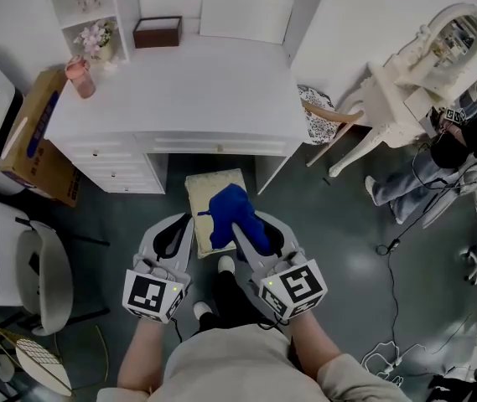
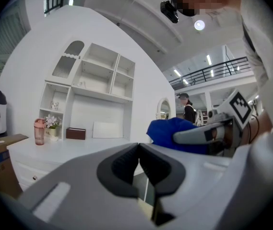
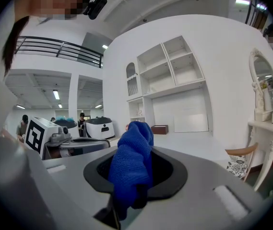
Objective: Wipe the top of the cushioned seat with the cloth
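Observation:
The cushioned seat (image 1: 207, 193) is a cream square stool, partly tucked under the white desk. My right gripper (image 1: 242, 223) hangs over its near right part, shut on a bunched blue cloth (image 1: 230, 218). In the right gripper view the cloth (image 3: 134, 159) bulges up between the dark pads of that gripper (image 3: 135, 178). My left gripper (image 1: 179, 224) hovers by the seat's left edge with its jaws shut and nothing in them. In the left gripper view its dark pads (image 2: 122, 169) meet, and the cloth (image 2: 172, 131) shows to the right.
The white desk (image 1: 188, 90) carries a pink bottle (image 1: 80, 77), flowers (image 1: 95, 37) and a brown box (image 1: 157, 32). A cardboard box (image 1: 37, 136) leans at the left. A white vanity with mirror (image 1: 427, 74) and a person (image 1: 464, 153) are at the right. Cables (image 1: 389, 249) lie on the floor.

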Demonstrator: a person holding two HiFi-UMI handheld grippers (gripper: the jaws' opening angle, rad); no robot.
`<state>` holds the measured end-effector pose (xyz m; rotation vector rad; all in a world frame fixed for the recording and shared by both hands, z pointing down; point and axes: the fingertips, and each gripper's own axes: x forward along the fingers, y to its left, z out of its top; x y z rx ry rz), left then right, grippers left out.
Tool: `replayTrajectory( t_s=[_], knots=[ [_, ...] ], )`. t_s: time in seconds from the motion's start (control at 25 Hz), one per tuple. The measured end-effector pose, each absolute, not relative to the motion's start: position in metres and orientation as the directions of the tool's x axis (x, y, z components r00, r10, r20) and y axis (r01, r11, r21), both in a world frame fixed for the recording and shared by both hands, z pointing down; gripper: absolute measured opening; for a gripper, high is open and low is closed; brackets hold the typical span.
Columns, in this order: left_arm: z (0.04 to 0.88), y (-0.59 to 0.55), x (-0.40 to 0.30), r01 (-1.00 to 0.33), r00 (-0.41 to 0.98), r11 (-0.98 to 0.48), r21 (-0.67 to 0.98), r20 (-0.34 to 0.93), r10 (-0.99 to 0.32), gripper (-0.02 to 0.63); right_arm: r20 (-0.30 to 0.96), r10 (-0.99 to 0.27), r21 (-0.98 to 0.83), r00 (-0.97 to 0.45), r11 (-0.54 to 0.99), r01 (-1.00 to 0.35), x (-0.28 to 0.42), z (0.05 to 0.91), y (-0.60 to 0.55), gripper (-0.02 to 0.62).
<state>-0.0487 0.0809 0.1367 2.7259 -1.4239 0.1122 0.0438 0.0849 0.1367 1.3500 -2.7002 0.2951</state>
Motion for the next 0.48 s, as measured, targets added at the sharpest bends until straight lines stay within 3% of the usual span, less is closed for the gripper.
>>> replayTrajectory(
  t_s=[0.48],
  knots=[
    [0.1292,0.0879,-0.0452,-0.822,0.568,-0.569,0.014,0.085,-0.818,-0.012,0.16,-0.792,-0.122,-0.589,0.576,-0.808,0.0499,0.1261,0.0918,0.118]
  ],
)
